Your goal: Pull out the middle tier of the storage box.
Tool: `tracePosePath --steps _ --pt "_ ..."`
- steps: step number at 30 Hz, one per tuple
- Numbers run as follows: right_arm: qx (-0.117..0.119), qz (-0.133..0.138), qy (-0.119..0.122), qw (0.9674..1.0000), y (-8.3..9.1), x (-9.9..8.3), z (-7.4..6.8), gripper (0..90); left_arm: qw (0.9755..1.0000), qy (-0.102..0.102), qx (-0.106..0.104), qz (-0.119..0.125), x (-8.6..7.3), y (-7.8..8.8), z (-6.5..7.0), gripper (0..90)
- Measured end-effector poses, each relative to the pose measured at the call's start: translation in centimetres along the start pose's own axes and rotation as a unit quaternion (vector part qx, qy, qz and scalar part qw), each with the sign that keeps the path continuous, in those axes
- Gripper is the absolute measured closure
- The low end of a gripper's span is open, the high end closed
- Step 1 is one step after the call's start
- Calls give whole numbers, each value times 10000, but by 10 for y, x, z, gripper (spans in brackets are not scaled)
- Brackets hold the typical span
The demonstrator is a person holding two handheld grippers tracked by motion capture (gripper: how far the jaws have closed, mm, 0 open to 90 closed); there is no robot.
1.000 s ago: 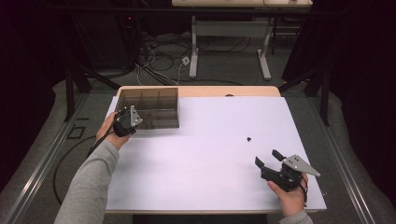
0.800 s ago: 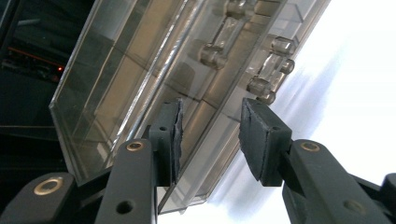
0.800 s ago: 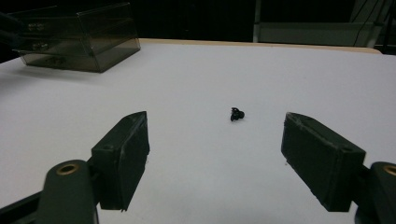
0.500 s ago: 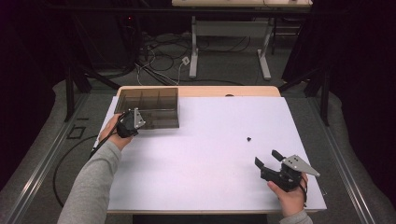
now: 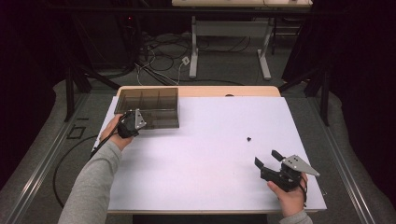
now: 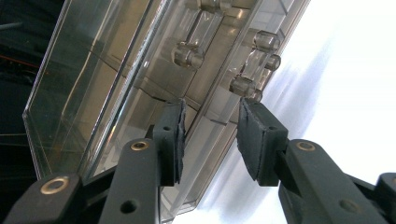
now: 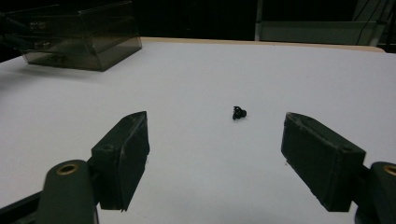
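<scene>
A smoky clear plastic box (image 5: pixel 154 103) with inner dividers stands at the table's far left. My left gripper (image 5: pixel 134 115) is at its near left corner. In the left gripper view the box (image 6: pixel 116 70) tilts across the picture, and my left gripper (image 6: pixel 210 105) has one pad on each side of the box's rim, below the clear hinge knobs (image 6: pixel 187 55). I see no firm squeeze. A small black part (image 5: pixel 249 138) lies alone right of centre. My right gripper (image 5: pixel 266 157) stands open near the front right. Its jaws frame the part (image 7: pixel 239 112) from a distance, with nothing between them (image 7: pixel 215 119).
The white table top (image 5: pixel 205 154) has a wooden strip (image 5: pixel 224 91) along its far edge. Beyond it are a desk frame (image 5: pixel 229 32) and loose cables (image 5: pixel 159 51) on the floor. The box (image 7: pixel 79 35) is far left in the right gripper view.
</scene>
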State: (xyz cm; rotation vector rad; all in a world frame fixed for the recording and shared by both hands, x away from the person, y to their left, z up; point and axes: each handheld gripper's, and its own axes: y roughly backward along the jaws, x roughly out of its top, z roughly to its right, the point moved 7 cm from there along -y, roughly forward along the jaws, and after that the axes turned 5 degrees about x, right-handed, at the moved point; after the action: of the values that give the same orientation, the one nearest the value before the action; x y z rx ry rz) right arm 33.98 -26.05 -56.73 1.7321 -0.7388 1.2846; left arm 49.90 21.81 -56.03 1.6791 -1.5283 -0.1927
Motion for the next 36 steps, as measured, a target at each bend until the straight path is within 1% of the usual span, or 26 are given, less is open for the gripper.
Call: tracePosePath --steps 5,6,10,13,14,18,21,26,28,35,36 --pt "-2 -2 -1 10000 0 0 0 231 10000 -22 -22 16 0 -2 0 660" --pt "-4 0 2 10000 0 0 0 231 10000 -71 -50 -16 0 -2 1 663" --pt "-4 6 29 10000 0 0 1 231 9999 -117 0 -45 -1 -2 0 684" --pt "5 -5 18 10000 0 0 1 231 9999 -139 -26 -53 -2 -2 -1 694" --pt "2 5 23 10000 0 0 1 231 9999 -122 -24 -58 -2 -1 -1 697" --pt "5 -17 7 10000 0 -1 1 231 9999 -159 -16 -23 -3 0 -3 715" --pt "8 -7 6 10000 0 -1 0 231 9999 -125 -40 4 -3 2 -3 733" --pt "6 -21 -22 10000 0 -1 1 231 9998 -143 -129 22 -5 4 -2 741" --pt "4 -21 -31 10000 0 -1 1 231 9998 -170 -111 30 -5 5 -2 744" --pt "17 -20 -66 10000 -1 -1 0 231 9995 -221 -207 22 -6 9 0 751" --pt "16 -27 -60 10000 0 -1 0 231 9995 -249 -181 38 -6 9 -1 755"
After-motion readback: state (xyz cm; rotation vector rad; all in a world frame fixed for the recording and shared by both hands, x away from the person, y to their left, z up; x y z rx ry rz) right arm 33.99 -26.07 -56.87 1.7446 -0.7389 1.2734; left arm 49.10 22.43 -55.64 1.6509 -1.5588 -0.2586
